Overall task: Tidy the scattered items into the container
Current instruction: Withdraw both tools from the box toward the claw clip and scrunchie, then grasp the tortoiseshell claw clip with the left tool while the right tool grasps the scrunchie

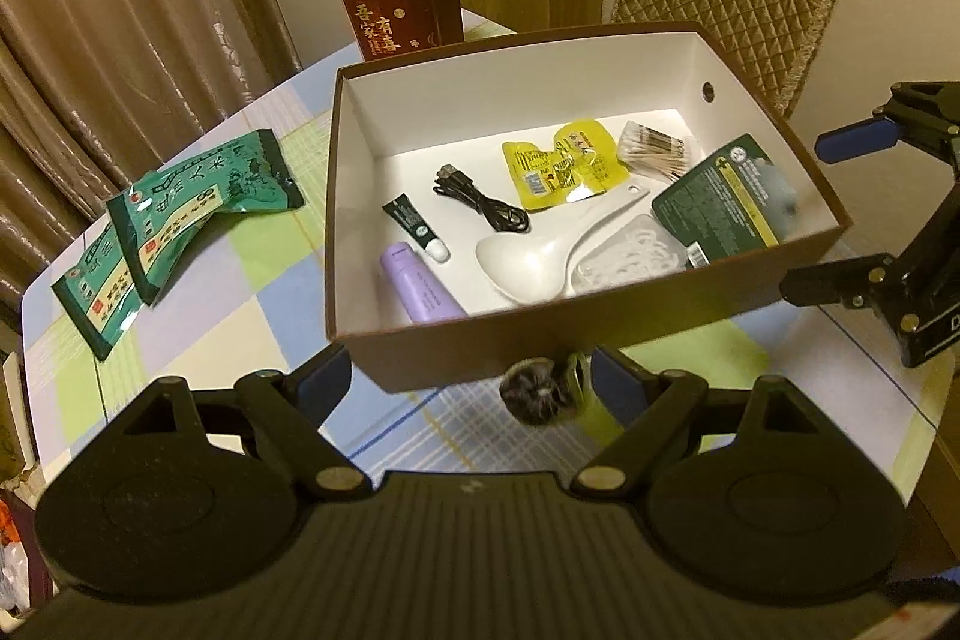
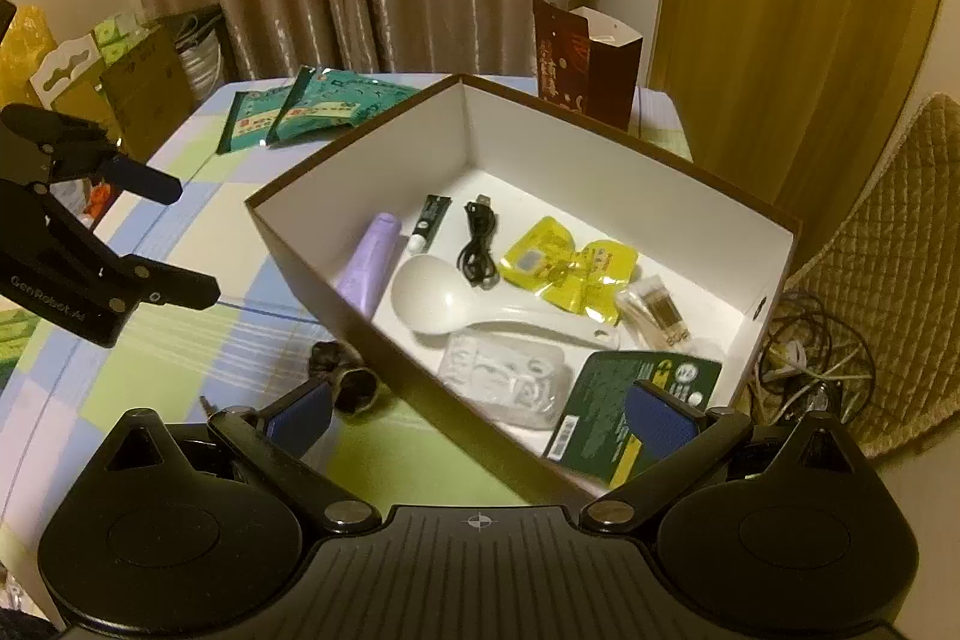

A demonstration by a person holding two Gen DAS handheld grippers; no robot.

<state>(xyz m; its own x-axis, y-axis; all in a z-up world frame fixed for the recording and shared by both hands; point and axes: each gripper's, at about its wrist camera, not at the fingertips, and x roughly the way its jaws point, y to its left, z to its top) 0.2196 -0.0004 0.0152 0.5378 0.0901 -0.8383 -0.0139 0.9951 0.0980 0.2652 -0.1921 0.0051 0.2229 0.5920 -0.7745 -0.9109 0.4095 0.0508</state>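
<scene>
1. While most of the small items already lie inside the brown box (image 1: 576, 340), a few things wait outside it: a dark scrunchie (image 1: 540, 394) on the table (image 1: 252, 280) just beside the near wall of the box, and two green packets (image 1: 180, 220) well apart from it on the left.
2. Inside the box I see a white spoon (image 1: 528, 262), a purple tube (image 1: 420, 280), a black cable (image 1: 480, 202), a yellow sachet (image 1: 564, 166), a pack of cotton swabs (image 1: 654, 148), a clear plastic pack (image 1: 624, 262) and a green card package (image 1: 732, 208). They lie flat and spread along the floor, so I judge that there is room for more.
3. The left gripper (image 1: 474, 376) has its jaws spread wide and holds nothing; the near wall of the box and the scrunchie appear between its fingers, but they do not touch them.
4. The right gripper (image 2: 480, 418) is also spread wide and empty, and it hangs over the near corner of the box, with one finger above the green card package.
5. A dark red carton (image 1: 396, 4) stands upright behind the box, near the far table edge.
6. The scrunchie sits very close to the wall, so a finger has little room on that side; the approach from the open table side is freer, I think.
7. The green packets have free table around them, but they overlap each other and they are near the left edge.
</scene>
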